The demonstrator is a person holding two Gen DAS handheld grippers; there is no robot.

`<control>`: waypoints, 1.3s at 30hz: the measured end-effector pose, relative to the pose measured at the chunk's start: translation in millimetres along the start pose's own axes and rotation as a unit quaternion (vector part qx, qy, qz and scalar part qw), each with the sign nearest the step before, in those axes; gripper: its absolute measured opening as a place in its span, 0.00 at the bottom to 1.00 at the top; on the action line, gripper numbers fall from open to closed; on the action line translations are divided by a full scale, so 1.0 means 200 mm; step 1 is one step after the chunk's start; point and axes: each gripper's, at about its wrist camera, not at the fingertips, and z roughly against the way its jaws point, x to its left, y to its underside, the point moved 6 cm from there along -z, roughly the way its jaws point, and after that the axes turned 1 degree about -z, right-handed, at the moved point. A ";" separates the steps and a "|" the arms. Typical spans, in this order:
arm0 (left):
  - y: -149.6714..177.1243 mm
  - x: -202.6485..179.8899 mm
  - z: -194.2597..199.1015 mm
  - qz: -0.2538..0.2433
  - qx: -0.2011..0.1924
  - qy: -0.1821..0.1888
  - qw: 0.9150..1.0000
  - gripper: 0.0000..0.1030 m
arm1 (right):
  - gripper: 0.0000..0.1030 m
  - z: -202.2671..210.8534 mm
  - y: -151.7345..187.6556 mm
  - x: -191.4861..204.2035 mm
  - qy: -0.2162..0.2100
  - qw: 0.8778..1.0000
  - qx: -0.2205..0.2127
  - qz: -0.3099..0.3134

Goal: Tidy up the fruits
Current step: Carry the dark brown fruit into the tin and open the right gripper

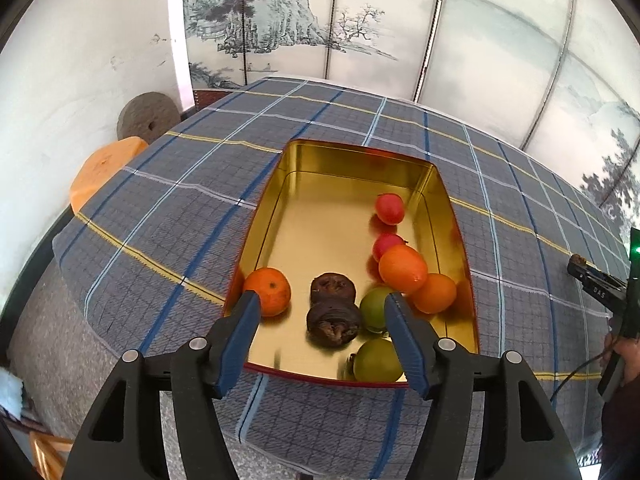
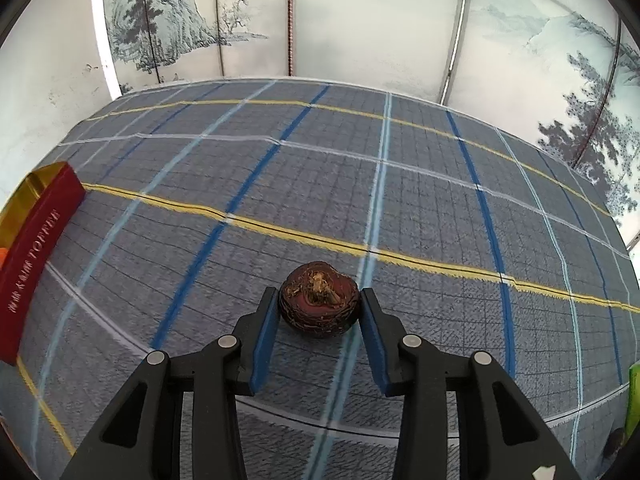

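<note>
Dark brown, wrinkled fruit [image 2: 319, 300] sits on the plaid tablecloth [image 2: 400, 200] directly between the blue pads of my right gripper [image 2: 319, 312]. Those fingers stand partly open, one pad just beside each flank of the fruit; whether they already touch it I cannot tell. The fruit is squat and round with a dried, crusted top, so no long axis governs the closing; a straight squeeze should seat it. Off to the left lies the red-walled tin [image 2: 32, 256]. My left gripper [image 1: 322, 314] hangs wide open and empty over the near end of the tin's glossy gold interior [image 1: 320, 208], where smooth oranges [image 1: 269, 291], green fruits [image 1: 376, 360], red fruits [image 1: 389, 209] and two more wrinkled brown ones [image 1: 333, 306] already lie.
</note>
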 end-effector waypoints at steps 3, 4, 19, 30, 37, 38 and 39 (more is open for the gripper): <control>0.00 0.01 0.00 0.001 -0.001 -0.002 1.000 0.64 | 0.36 0.05 -0.03 0.07 -0.013 1.000 -0.007 0.007; 0.00 0.02 0.00 0.001 -0.001 -0.003 1.000 0.64 | 0.36 0.07 -0.03 0.10 -0.019 1.000 -0.009 0.012; 0.03 0.15 0.06 0.019 -0.005 -0.023 1.000 0.64 | 0.36 0.37 -0.14 0.93 -0.169 0.976 -0.046 0.132; 0.07 0.28 0.05 0.039 0.009 -0.046 0.998 0.64 | 0.36 0.40 0.01 1.44 -0.240 0.946 -0.022 0.217; 0.09 0.33 0.04 0.042 0.016 -0.059 0.997 0.65 | 0.36 0.31 0.09 1.54 -0.233 0.942 0.001 0.240; 0.09 0.33 0.04 0.043 0.017 -0.060 0.997 0.65 | 0.36 0.31 0.09 1.54 -0.234 0.942 0.002 0.241; 0.10 0.33 0.04 0.042 0.018 -0.060 0.997 0.65 | 0.36 0.30 0.09 1.55 -0.232 0.942 0.002 0.241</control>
